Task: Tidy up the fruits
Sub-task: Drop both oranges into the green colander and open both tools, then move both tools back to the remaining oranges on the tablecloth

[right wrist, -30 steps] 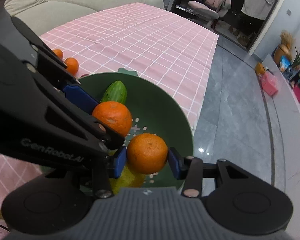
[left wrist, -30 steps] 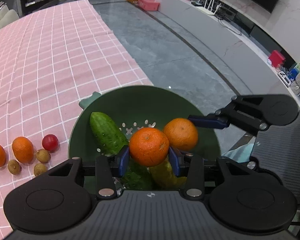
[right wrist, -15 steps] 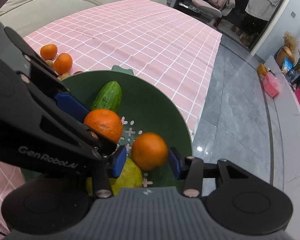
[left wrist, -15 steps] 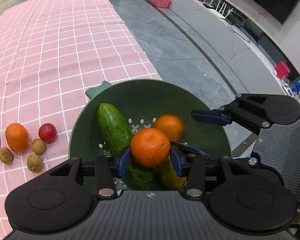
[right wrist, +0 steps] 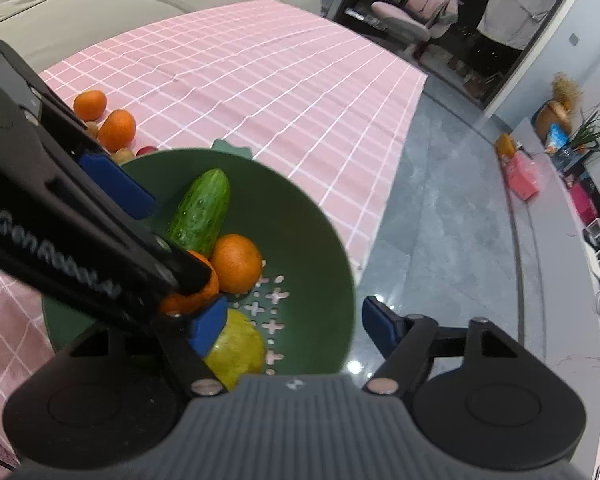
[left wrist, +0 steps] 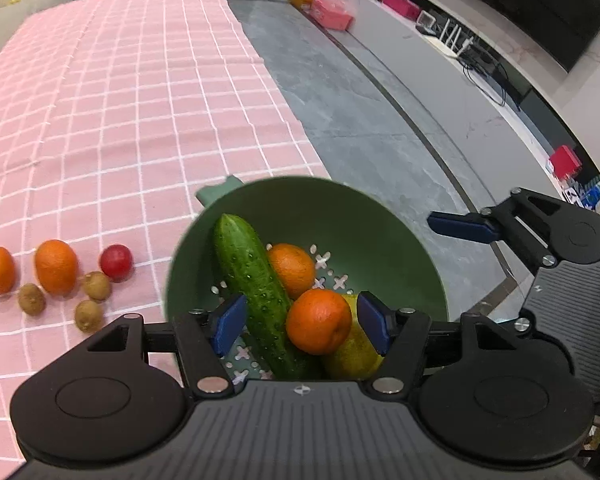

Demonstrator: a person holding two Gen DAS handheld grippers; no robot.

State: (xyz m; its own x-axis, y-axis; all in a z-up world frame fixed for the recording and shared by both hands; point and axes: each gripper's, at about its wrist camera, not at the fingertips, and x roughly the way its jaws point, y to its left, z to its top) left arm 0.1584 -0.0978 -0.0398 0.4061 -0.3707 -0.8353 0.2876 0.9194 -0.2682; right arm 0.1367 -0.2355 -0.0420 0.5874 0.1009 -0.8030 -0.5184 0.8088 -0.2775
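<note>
— So, what sits at the left of the left wrist view?
— Loose oranges (left wrist: 56, 267) on the pink cloth (left wrist: 120, 100). Centre: green colander (left wrist: 340, 216) with cucumber (left wrist: 256, 284), two oranges (left wrist: 318, 320).
— Tongs?
— Left gripper (left wrist: 302, 322) wide open, empty. Right gripper (right wrist: 294, 326) likewise. "GenRobot.AI" reads at left of the right wrist view.

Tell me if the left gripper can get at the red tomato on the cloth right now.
Probably yes. The left gripper is open and empty, and the tomato sits uncovered beside the bowl, nothing over it.
</note>
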